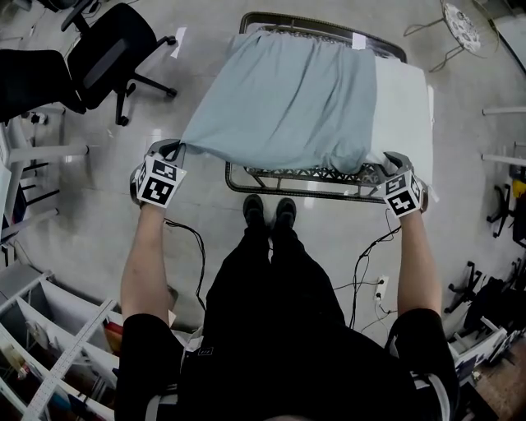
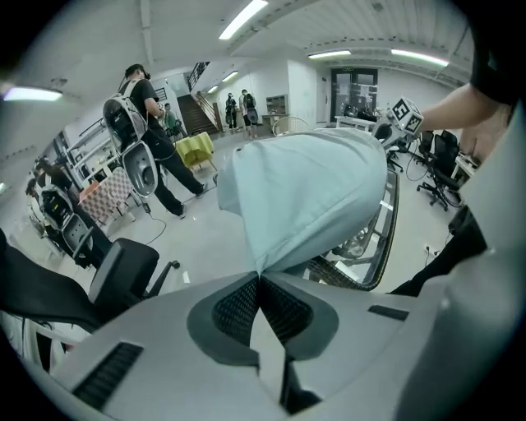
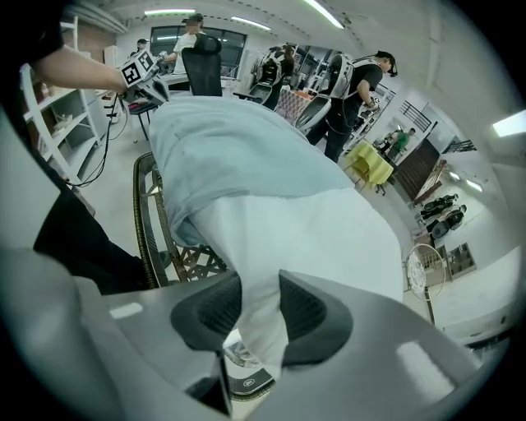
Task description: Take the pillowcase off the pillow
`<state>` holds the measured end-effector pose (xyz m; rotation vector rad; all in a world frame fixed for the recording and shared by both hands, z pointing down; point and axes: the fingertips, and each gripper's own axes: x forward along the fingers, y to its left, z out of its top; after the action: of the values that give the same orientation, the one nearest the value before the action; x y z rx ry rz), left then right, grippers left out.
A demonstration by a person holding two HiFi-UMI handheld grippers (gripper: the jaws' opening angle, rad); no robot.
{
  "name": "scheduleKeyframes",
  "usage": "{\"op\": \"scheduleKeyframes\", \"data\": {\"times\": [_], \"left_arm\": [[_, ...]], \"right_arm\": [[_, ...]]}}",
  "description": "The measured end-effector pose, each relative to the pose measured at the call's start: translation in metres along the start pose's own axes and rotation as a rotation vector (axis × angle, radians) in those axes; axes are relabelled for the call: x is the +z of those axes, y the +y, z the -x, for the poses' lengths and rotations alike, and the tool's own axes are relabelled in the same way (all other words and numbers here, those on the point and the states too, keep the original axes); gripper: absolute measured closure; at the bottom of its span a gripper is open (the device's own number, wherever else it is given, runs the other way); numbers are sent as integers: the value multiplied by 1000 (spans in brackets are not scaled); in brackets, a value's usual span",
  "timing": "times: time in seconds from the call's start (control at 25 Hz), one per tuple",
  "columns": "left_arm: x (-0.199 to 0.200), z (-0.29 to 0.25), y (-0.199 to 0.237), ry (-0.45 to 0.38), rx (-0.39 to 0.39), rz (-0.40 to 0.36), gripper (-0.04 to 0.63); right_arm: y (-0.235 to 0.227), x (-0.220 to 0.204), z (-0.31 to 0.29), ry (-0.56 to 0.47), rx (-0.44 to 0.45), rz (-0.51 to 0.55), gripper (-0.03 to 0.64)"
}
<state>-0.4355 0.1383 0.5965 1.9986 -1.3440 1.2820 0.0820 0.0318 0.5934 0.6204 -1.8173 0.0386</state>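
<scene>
A pale blue pillowcase (image 1: 279, 99) covers most of a pillow that lies on a metal-framed table (image 1: 288, 177). The bare white pillow (image 1: 403, 107) sticks out of the case at the right end. My left gripper (image 1: 174, 150) is at the near left corner, shut on a pinch of the pillowcase (image 2: 304, 189), with the jaws of that gripper (image 2: 260, 279) meeting on the fabric. My right gripper (image 1: 386, 160) is at the near right corner. There its jaws (image 3: 259, 296) clamp a fold of the white pillow (image 3: 312, 238), just past the edge of the pillowcase (image 3: 222, 156).
A black office chair (image 1: 111, 45) stands at the far left. White shelving (image 1: 49, 353) is at the near left. Cables (image 1: 197, 247) run over the floor by the person's feet. A round wire stand (image 1: 460, 25) is at the far right. People (image 2: 148, 123) stand further back.
</scene>
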Motion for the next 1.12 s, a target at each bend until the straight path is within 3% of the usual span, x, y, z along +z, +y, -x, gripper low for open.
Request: {"op": "scheduleKeyframes", "data": {"times": [0.2,0.36,0.48,0.6,0.68,0.8,0.92,1.0,1.12], "left_arm": [[3,-2,23,-18,0,10,588],[26,10,2,-78,36,-24,580],[46,22,-35,-142,3,-28,474],[60,22,-91,-162,-80,-126,436],[70,14,-127,-161,-117,-217,410],[84,-7,-163,-137,-141,-297,350],[84,-28,-169,-79,-107,-330,339],[80,-32,-166,-57,-92,-339,356],[77,-28,-162,-35,-85,-368,398]], "right_arm": [[0,1,5,13,-20,-46,483],[9,2,-2,89,-47,-13,481],[14,3,1,92,-68,-11,444],[17,20,12,-6,-80,-42,432],[27,28,12,-33,-53,-10,380],[45,19,-5,18,-7,99,299],[52,4,-29,62,-46,231,242],[50,3,-41,57,-109,281,245],[42,9,-44,28,-160,225,416]]}}
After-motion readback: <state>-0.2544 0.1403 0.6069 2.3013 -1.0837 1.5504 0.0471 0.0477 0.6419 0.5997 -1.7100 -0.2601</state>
